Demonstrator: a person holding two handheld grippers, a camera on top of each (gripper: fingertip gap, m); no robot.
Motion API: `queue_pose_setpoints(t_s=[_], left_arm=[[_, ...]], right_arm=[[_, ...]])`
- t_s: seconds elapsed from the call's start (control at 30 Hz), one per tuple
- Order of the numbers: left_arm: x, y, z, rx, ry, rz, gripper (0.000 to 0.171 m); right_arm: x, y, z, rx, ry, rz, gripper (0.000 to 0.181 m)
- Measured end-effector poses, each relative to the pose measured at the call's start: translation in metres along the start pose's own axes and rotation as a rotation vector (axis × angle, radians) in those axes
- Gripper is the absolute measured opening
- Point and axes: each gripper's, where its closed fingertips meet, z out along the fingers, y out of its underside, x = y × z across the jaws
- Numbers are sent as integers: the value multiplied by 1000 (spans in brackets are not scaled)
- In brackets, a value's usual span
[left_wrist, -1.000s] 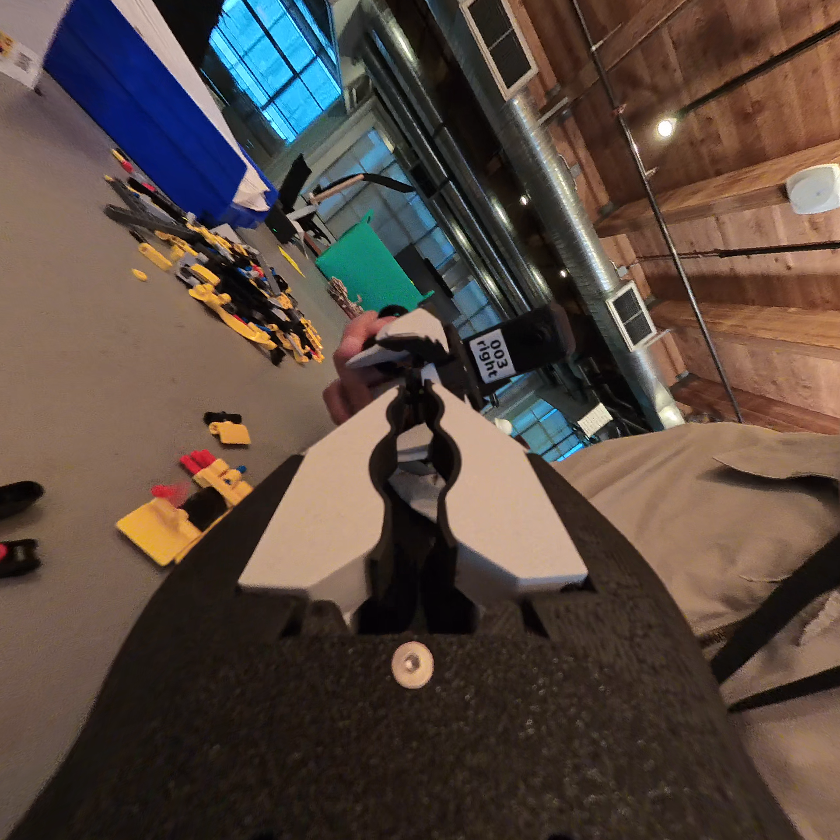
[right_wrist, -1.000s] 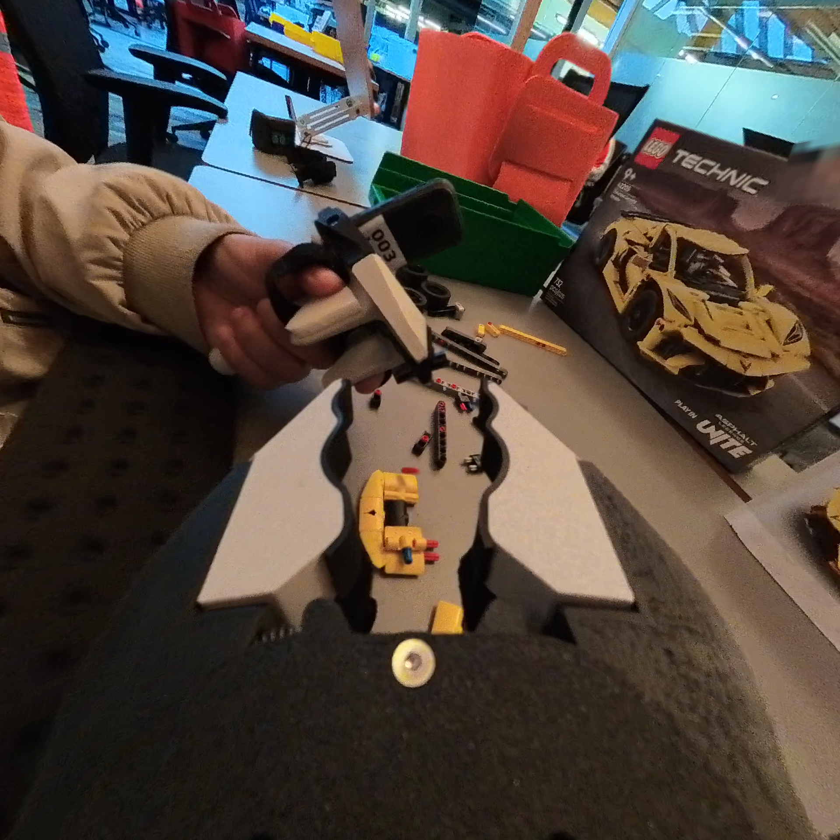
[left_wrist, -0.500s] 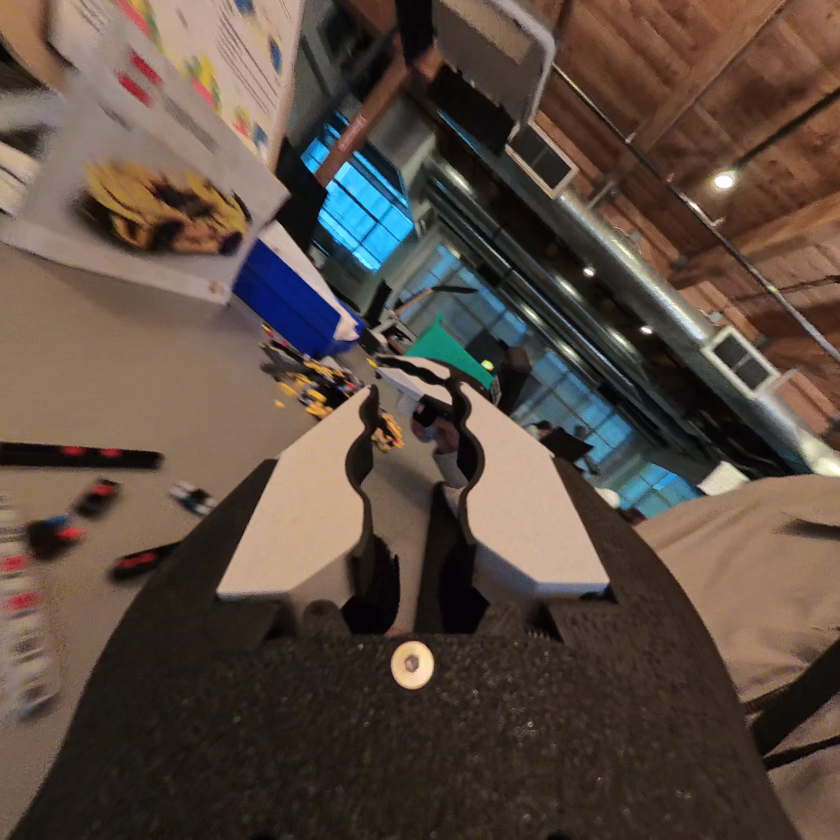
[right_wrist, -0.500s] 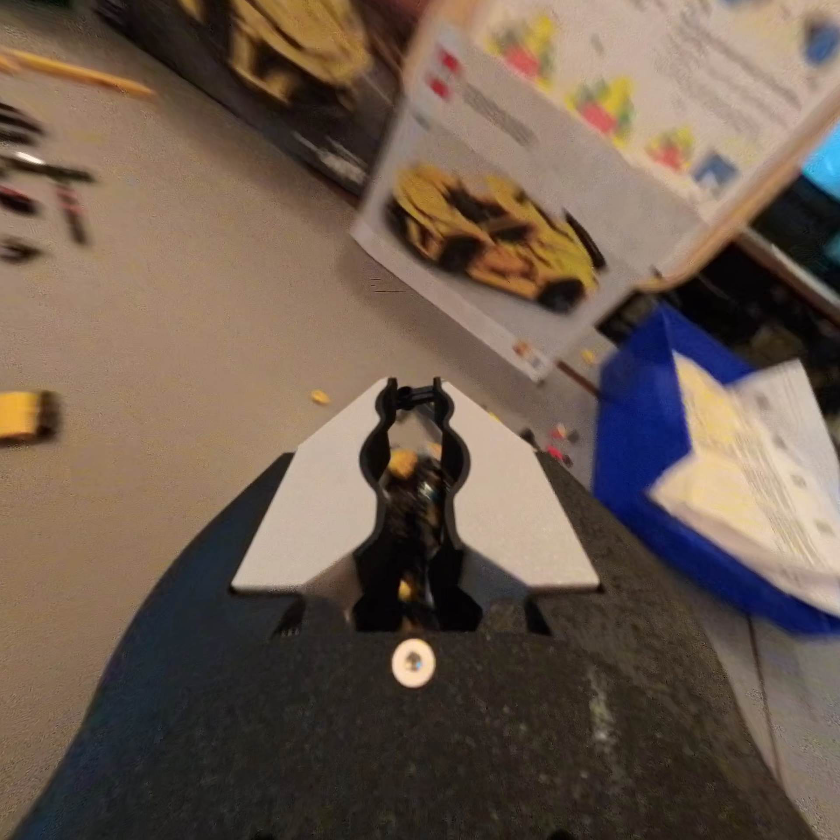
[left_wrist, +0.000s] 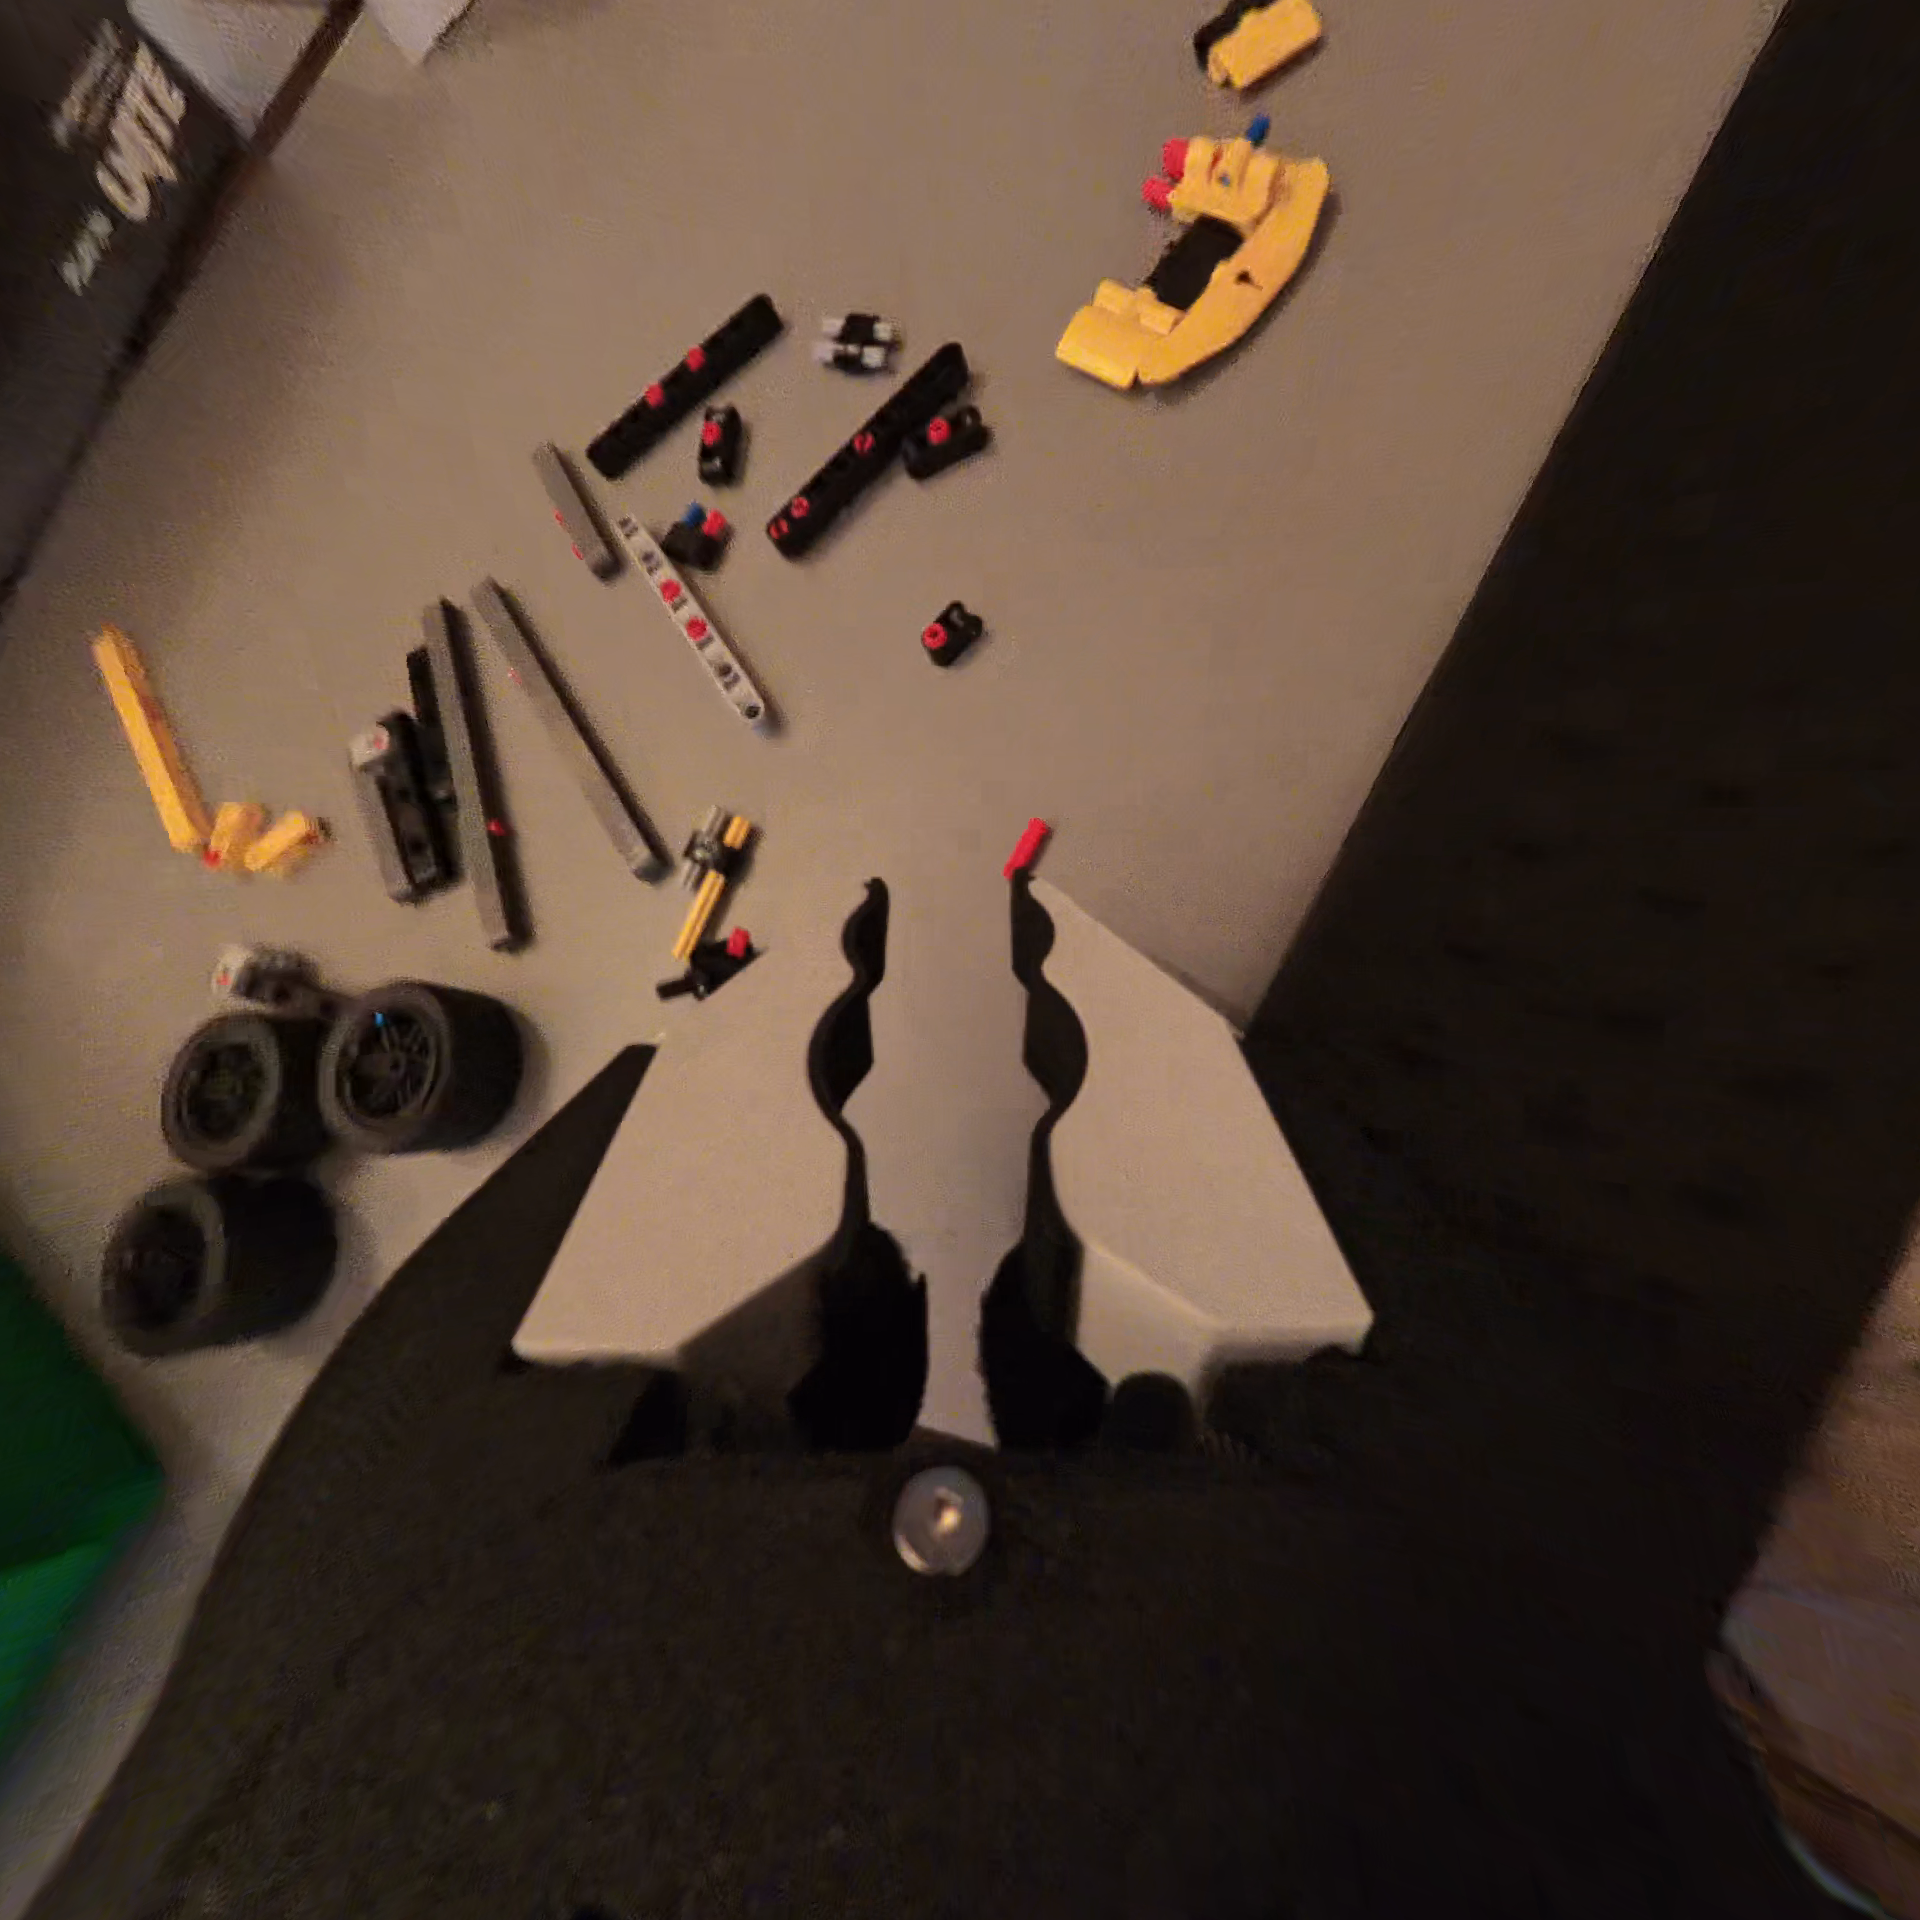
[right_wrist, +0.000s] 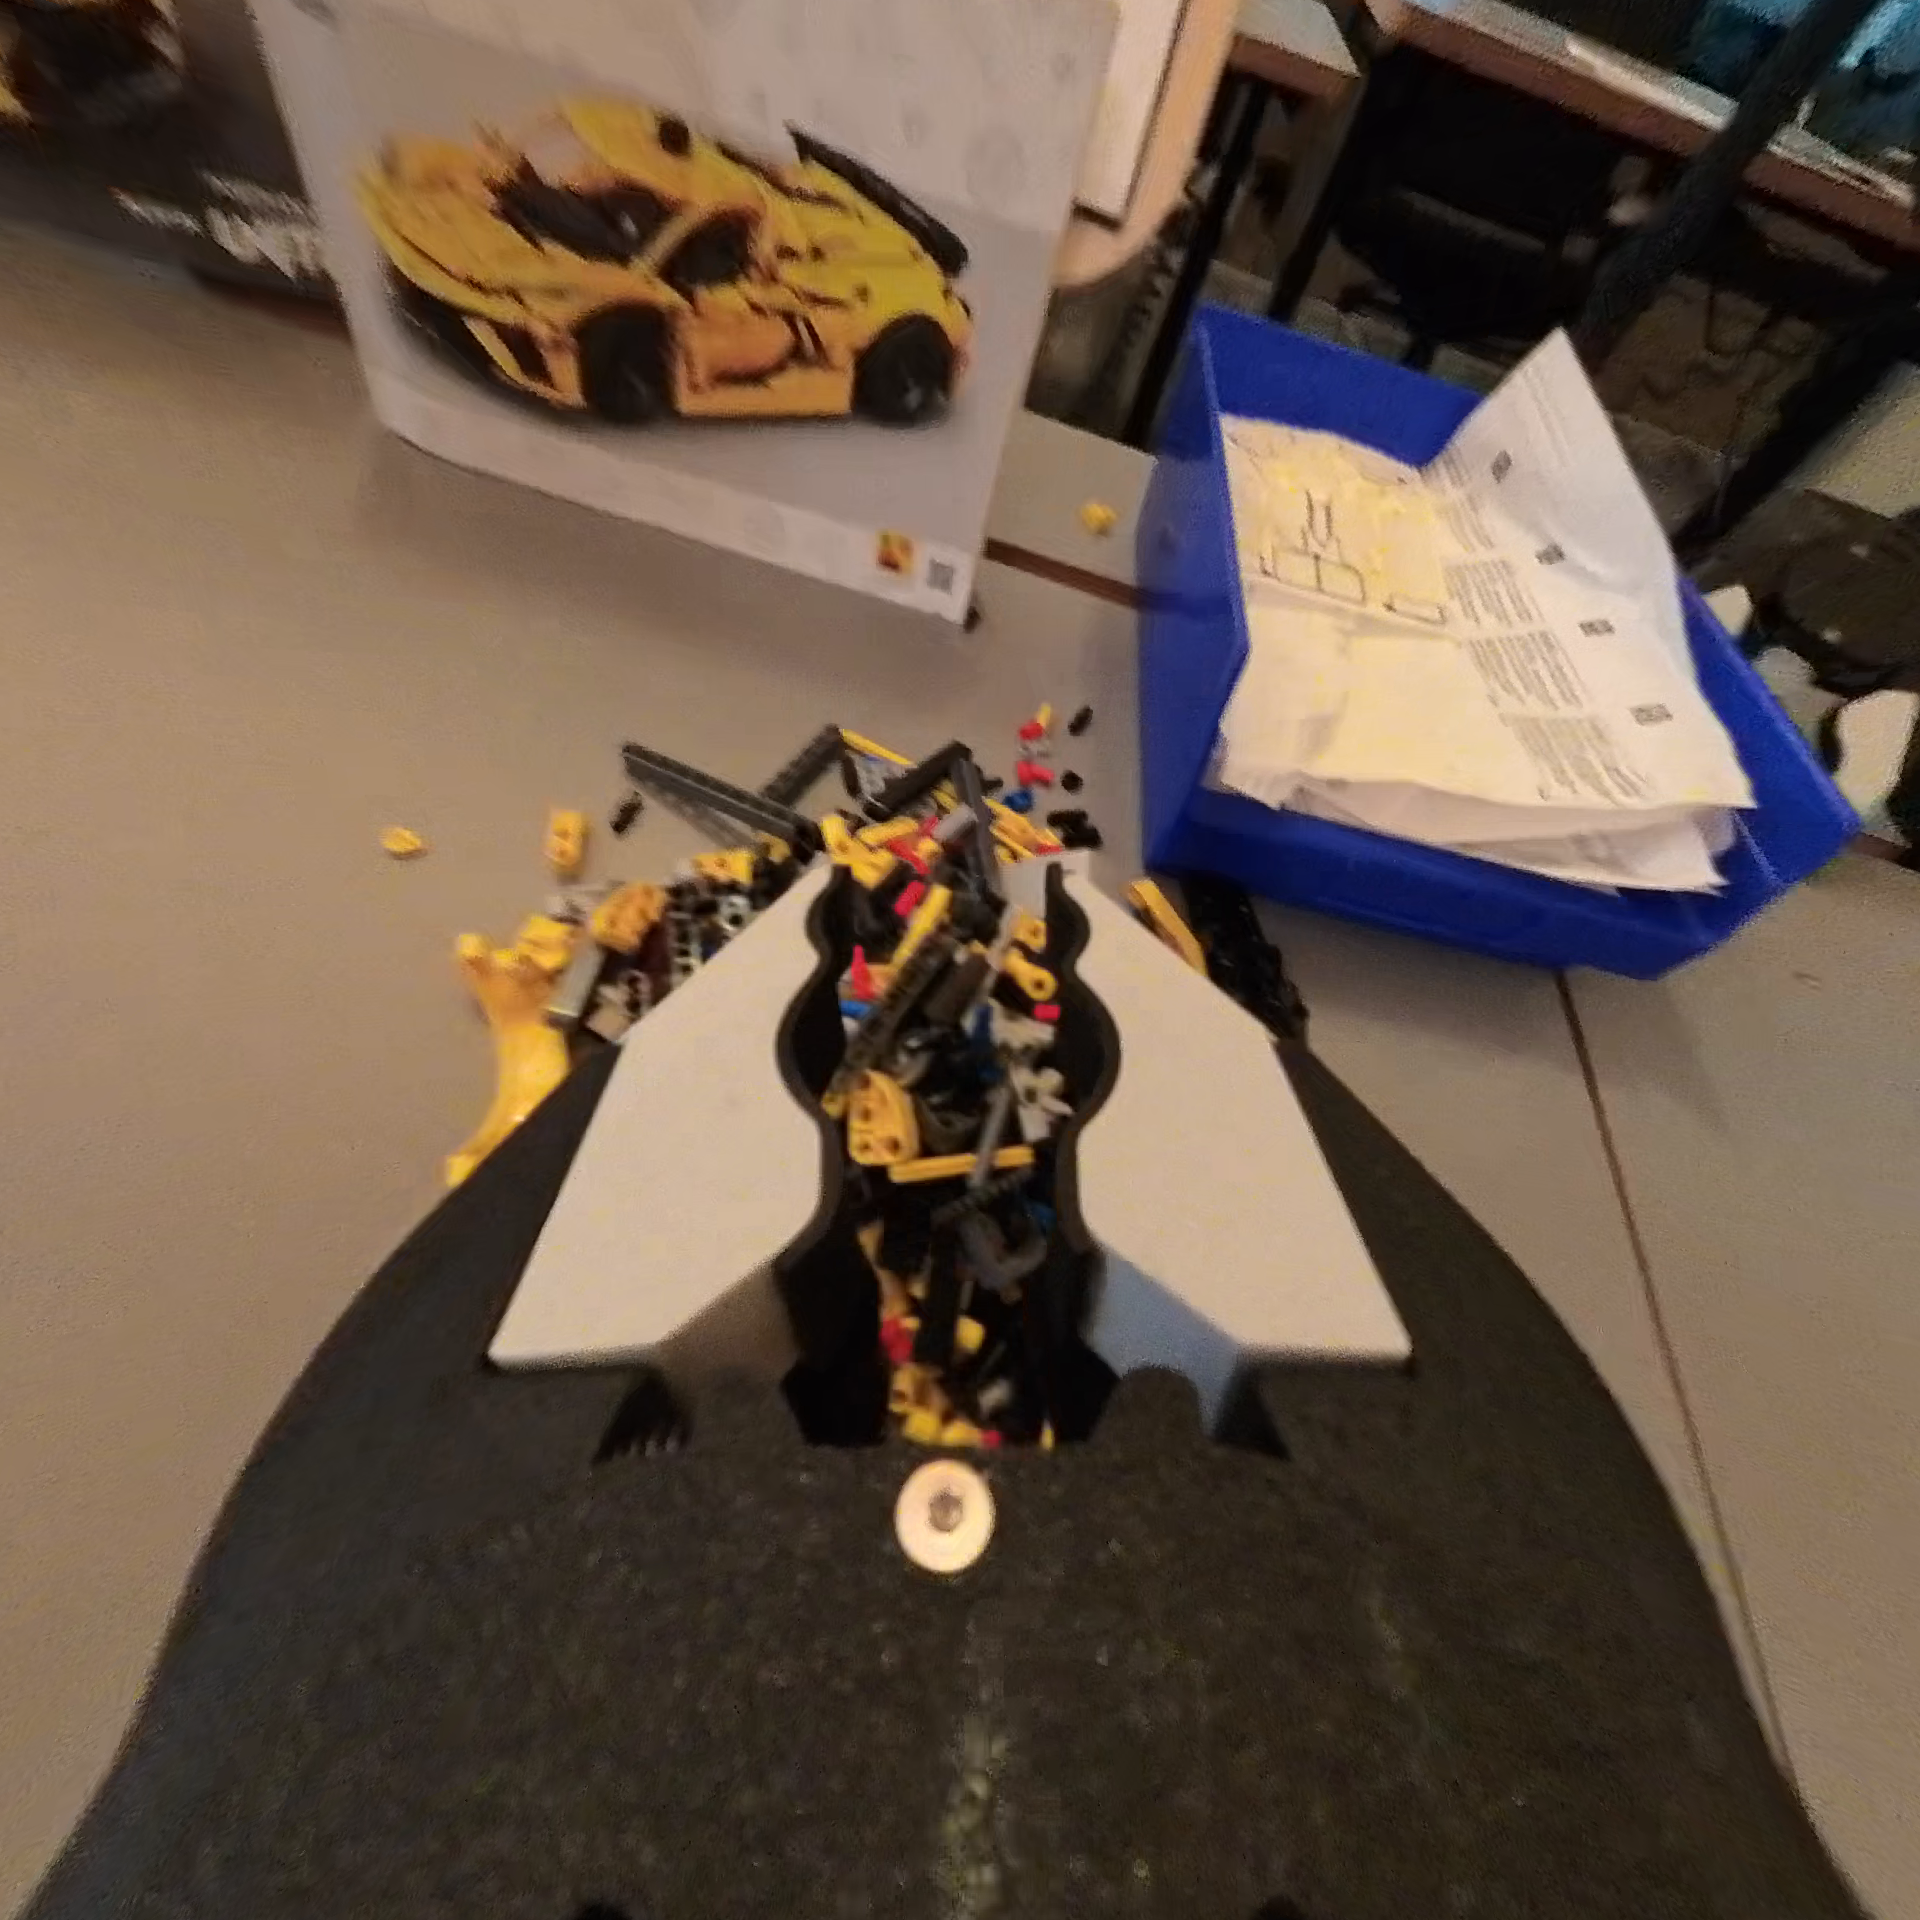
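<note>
My left gripper (left_wrist: 948, 899) is open and empty, pointing down at the grey table (left_wrist: 1091, 582). A small red pin (left_wrist: 1027, 847) lies just past its right fingertip. Ahead lie black beams (left_wrist: 868, 452), grey beams (left_wrist: 566, 727), a small black connector (left_wrist: 951, 632) and a yellow sub-assembly (left_wrist: 1205, 270). My right gripper (right_wrist: 940, 883) is open and empty, hovering over a pile of loose yellow, black and red pieces (right_wrist: 935, 997). The pile shows between its jaws.
Black wheels (left_wrist: 343, 1081) and a green bin (left_wrist: 52, 1455) lie left of the left gripper; the table edge (left_wrist: 1403, 831) runs to its right. A blue bin with paper sheets (right_wrist: 1174, 644) stands right of the pile. A white booklet with a yellow car picture (right_wrist: 675, 312) stands behind.
Both grippers swung down from facing each other to the table. The left went from shut to open. The right turned to the pile, closed partway through, and is open again.
</note>
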Motion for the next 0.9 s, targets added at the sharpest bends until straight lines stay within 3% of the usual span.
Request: queue_pose_setpoints(t_s=[0.1,0.17,0.33,0.43,0.57,0.6,0.67,0.77,0.9], left_arm=[[12,-7,10,15,222,-88,26],[15,-6,16,-9,297,-78,26],[20,5,31,-88,350,-34,23],[18,7,35,-78,348,-50,6],[11,2,39,-56,318,-149,4],[7,-10,40,4,312,-238,4],[-3,-56,36,238,373,-545,3],[-10,-115,19,554,587,-927,3],[6,-154,17,685,760,-1021,3]], right_arm=[[-41,-28,-10,104,-174,63,37],[-74,-39,-15,139,-317,92,38],[-151,-54,-24,211,-609,114,36],[-195,-61,-29,247,-747,97,37],[-251,-64,-30,329,-793,4,43],[-268,-65,-31,370,-780,-21,46],[-302,-65,-36,452,-731,-120,50],[-351,-60,-55,488,-748,-317,57],[-369,-70,-70,561,-749,-337,45]])
